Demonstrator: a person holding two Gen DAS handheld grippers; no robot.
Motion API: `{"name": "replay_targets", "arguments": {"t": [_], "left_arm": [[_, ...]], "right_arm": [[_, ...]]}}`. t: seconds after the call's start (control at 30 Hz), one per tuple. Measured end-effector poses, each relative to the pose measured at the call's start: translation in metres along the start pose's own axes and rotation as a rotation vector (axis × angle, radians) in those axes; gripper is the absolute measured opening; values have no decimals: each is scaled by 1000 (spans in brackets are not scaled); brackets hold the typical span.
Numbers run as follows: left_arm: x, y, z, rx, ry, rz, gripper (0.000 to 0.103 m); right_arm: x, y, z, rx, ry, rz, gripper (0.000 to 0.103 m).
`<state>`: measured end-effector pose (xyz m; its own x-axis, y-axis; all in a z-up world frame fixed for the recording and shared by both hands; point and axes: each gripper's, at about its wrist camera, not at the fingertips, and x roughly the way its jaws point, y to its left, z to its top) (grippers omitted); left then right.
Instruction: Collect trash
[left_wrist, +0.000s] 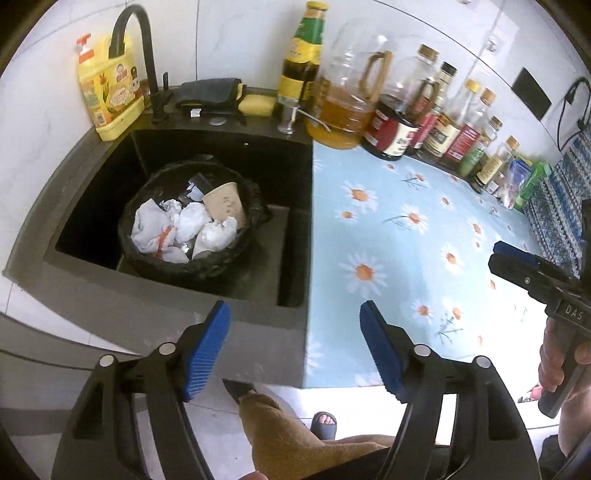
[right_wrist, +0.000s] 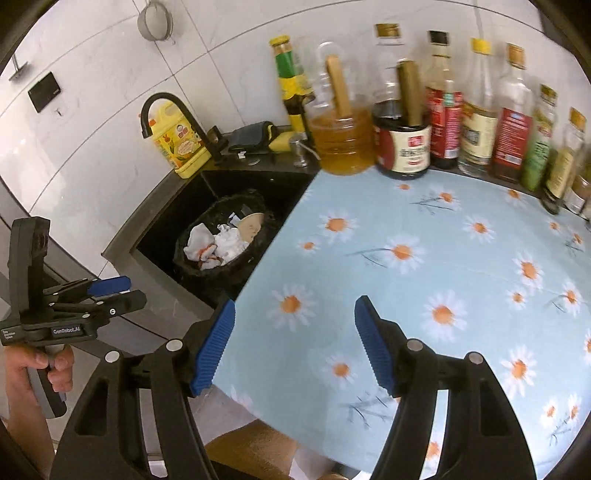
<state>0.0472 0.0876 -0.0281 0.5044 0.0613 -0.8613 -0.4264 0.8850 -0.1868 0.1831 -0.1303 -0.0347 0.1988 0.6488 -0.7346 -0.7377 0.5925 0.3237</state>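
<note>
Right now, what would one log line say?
left hand-held gripper open, empty | right hand-held gripper open, empty | trash bin in sink, full

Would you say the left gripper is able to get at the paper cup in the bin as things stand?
Probably yes. The left gripper is open and empty, and the paper cup lies on top of the crumpled tissues in the open black-lined bin, with nothing covering it.

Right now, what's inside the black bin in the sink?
The black bin holds crumpled white tissues, a brown paper cup and a white bag with orange marking. Anything beneath that top layer is covered.
</note>
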Motion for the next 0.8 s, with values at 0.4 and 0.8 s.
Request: {"name": "replay_targets", "arguments": {"t": [0.4, 0.8], "left_arm": [[-32, -78, -40, 43, -21, 31, 76], [-55, -107, -72, 15, -53, 61, 86]], "right_arm": [[-70, -34, -51, 16, -43, 27, 76], [-111, -38, -84, 1, -62, 35, 78]]}}
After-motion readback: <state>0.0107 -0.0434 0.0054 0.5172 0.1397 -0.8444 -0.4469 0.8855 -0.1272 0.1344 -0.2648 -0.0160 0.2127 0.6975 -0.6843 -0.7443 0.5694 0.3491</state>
